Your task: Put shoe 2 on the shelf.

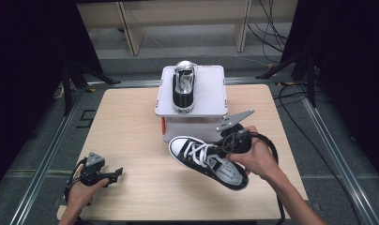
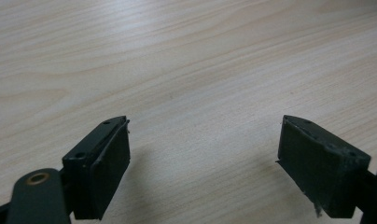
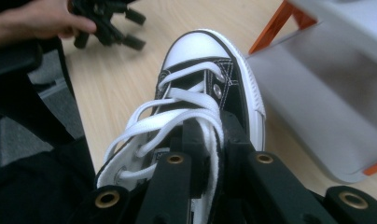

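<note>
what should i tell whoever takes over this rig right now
Right gripper: shut on the tongue and laces of a black sneaker, held in front of the white stand.
Left gripper: open, holding nothing, low over the bare table at its near left corner.
Done: one matching shoe already sits on top of the stand, on its left side.
Left, as it seems: set the held sneaker on the free right half, beside the first.
</note>
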`<state>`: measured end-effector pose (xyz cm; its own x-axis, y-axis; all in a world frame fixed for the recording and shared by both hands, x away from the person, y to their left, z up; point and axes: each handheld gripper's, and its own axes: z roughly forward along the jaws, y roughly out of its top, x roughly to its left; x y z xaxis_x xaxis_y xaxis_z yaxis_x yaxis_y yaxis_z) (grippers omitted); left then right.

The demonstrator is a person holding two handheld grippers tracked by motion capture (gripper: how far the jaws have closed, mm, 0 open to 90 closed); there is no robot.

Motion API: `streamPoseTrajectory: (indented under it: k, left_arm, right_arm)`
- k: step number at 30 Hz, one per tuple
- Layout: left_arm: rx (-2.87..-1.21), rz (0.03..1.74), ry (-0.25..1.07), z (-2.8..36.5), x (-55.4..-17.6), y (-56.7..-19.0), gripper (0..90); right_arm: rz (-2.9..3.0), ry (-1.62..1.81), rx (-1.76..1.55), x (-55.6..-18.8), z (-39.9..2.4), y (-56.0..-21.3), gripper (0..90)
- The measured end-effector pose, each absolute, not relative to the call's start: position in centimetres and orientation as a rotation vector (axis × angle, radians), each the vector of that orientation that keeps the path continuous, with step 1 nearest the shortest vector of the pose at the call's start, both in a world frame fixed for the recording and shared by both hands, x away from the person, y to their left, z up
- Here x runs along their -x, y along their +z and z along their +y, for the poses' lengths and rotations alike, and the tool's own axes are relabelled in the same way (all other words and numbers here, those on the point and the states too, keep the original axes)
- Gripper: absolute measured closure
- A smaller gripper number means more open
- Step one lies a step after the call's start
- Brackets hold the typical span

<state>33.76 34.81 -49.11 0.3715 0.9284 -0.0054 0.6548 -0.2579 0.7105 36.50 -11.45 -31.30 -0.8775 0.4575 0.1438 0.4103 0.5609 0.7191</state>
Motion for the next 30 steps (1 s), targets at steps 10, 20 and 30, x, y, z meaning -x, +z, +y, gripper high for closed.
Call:
streamPoseTrajectory:
  k: [10,20,30]
  left_arm:
    - [-1.975,1.374,0.575,34.6,-33.8,-49.3,16.6]
    - [-1.988,1.376,0.579,34.4,-33.9,-49.4,16.7]
    - [-1.974,1.370,0.576,34.4,-33.9,-49.3,16.8]
  right_arm:
    - [2.613,1.240,-0.775,-36.8,-14.8,-25.6,84.1]
    - [2.499,1.226,-0.932,-40.2,-17.3,-22.4,84.1]
    - [2.405,1.202,-1.145,-45.6,-16.9,-21.5,84.1]
